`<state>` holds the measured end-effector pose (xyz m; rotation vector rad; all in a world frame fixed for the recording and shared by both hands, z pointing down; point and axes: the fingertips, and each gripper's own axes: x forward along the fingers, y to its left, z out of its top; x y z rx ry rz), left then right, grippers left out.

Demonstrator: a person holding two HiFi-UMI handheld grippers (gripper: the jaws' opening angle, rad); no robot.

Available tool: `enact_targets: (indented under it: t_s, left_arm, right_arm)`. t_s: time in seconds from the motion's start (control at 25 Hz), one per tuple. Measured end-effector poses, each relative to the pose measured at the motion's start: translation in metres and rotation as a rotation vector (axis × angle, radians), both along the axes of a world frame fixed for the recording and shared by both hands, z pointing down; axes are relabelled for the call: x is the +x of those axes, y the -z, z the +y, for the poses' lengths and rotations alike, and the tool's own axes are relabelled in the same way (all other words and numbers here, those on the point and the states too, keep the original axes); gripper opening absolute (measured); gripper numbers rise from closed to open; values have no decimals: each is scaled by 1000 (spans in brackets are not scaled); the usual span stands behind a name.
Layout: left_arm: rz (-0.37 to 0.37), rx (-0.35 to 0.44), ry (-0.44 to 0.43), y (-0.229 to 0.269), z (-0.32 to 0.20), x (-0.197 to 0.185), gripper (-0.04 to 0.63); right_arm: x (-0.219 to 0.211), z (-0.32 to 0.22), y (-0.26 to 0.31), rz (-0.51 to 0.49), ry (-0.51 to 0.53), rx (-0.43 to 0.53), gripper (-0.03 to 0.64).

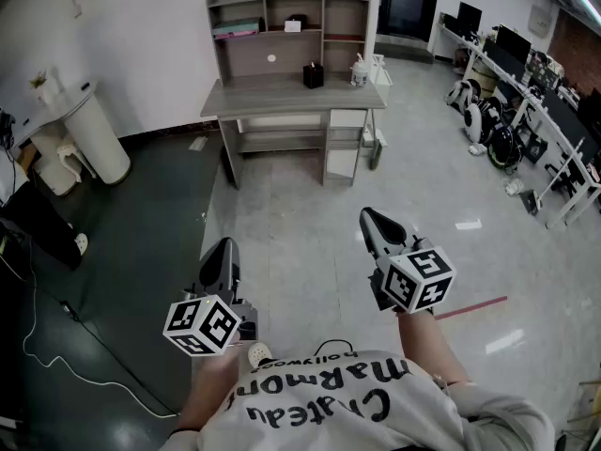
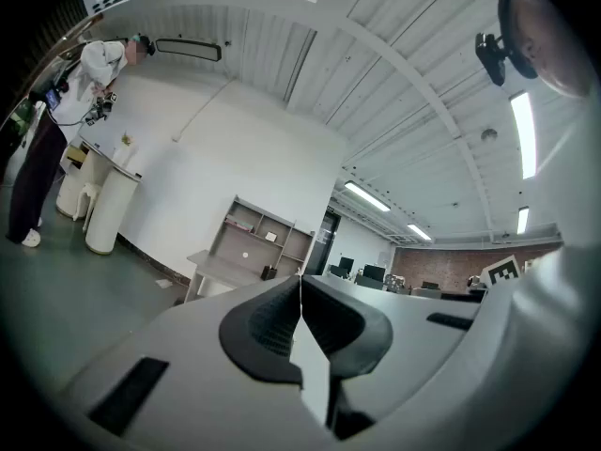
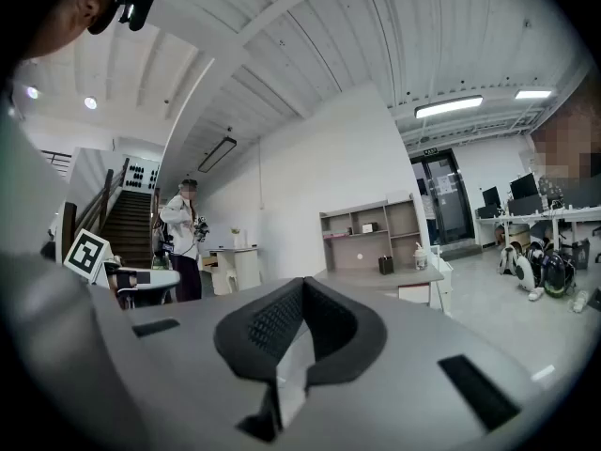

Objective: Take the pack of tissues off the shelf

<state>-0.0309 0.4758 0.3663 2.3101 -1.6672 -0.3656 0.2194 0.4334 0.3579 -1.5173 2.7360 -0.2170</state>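
A grey desk with a shelf unit stands far ahead against the white wall. A small white pack lies in its middle upper compartment, and a flat pink and teal thing in the left one; which is the tissues I cannot tell. My left gripper and right gripper hover at waist height over the floor, well short of the desk. Both are shut with nothing between the pads. The shelf shows small past the closed left gripper and the closed right gripper.
A black box and a white bottle stand on the desktop. A round white stand is at the left wall, with a person beside it. Desks with monitors line the right. A red line marks the floor.
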Motion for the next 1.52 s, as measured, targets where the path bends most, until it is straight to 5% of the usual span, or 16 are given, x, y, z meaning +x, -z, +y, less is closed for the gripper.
enact_targets:
  t_s: [0.52,0.96,1.52]
  left_arm:
    - [11,36,-30,20,-67,-58,18]
    - [-25,116,-77,61,-139,-149,18]
    - [24,54,-113,27,-174,-201,18]
  right_arm:
    - [-49,-64,12,-6,-33,12,9]
    - [-135,-137,44,-164,-58,74,11]
    - [-201,-179,15,-164,-41,-21,11]
